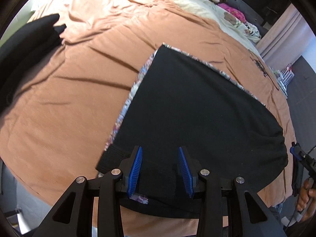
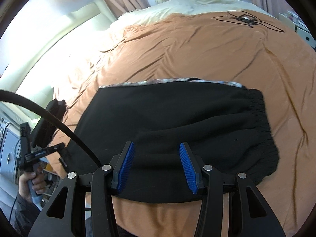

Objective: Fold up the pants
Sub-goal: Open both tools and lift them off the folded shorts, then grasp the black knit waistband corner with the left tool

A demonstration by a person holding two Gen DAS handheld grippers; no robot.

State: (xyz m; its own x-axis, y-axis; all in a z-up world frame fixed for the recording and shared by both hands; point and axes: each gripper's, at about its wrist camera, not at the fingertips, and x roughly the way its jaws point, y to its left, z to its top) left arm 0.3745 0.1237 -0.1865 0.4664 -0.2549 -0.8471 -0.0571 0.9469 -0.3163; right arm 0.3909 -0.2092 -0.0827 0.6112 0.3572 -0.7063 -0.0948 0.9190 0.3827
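Left wrist view: left gripper (image 1: 160,167) jaws spread, nothing pinched, above the near edge of the black pants (image 1: 193,106), which lie folded flat on the orange bedspread (image 1: 65,106). Right wrist view: right gripper (image 2: 157,165) likewise spread and empty over the same near edge. Judged step: between folds; next, each gripper must close on the hem.

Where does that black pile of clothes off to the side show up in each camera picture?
Left wrist view: black pile at the upper left edge, on the orange bedspread.
Right wrist view: black pile at the left.
Shared landmark: the folded black pants.
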